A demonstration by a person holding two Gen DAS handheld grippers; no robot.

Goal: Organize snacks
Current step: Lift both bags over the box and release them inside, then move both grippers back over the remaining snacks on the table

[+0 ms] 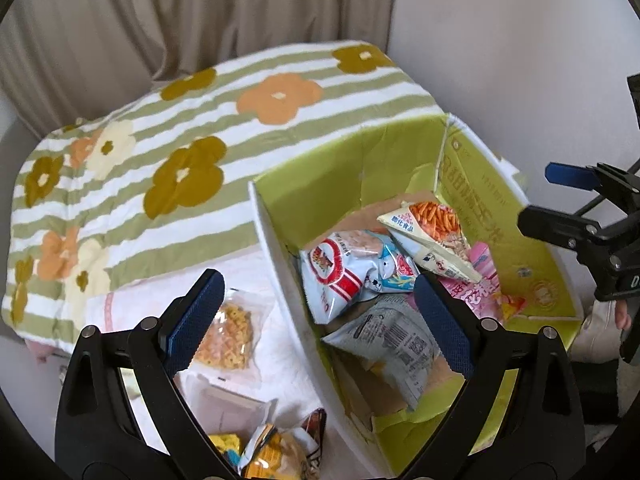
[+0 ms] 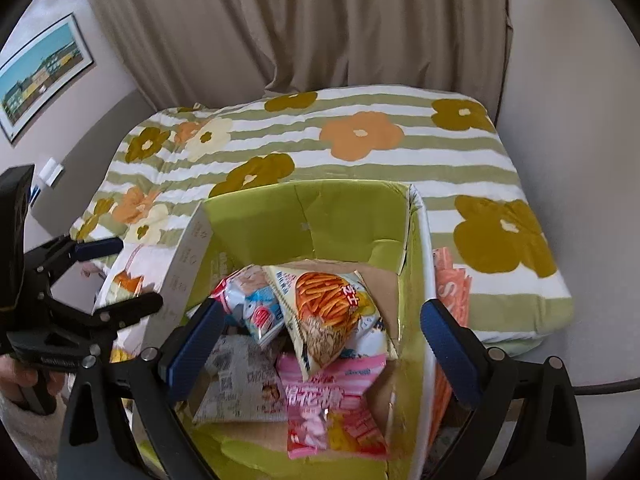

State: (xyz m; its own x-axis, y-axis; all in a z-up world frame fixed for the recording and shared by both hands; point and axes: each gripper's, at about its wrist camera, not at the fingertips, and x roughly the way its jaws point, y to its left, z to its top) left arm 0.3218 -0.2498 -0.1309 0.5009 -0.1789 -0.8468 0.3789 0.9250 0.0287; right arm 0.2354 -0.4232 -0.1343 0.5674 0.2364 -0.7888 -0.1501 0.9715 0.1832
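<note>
A green-lined cardboard box [image 1: 360,160] [image 2: 312,212] stands on the bed and holds several snack bags. On top lies a bag of orange sticks [image 1: 432,236] [image 2: 332,312]. A red, white and blue bag [image 1: 340,272] [image 2: 256,312], a grey barcode bag [image 1: 396,344] [image 2: 240,384] and a pink bag [image 1: 484,284] [image 2: 324,404] lie around it. My right gripper [image 2: 320,340] [image 1: 548,200] hovers over the box, open, its pads clear of the orange-stick bag. My left gripper [image 1: 320,320] [image 2: 120,276] is open and empty, straddling the box's left wall.
Left of the box, loose snacks lie on the white sheet: a clear bag of yellow crackers [image 1: 226,336], a white packet [image 1: 228,400] and yellow packets [image 1: 272,456]. Orange-pink packets [image 2: 452,292] lean outside the right wall. A striped floral quilt [image 1: 160,152] and curtain lie beyond.
</note>
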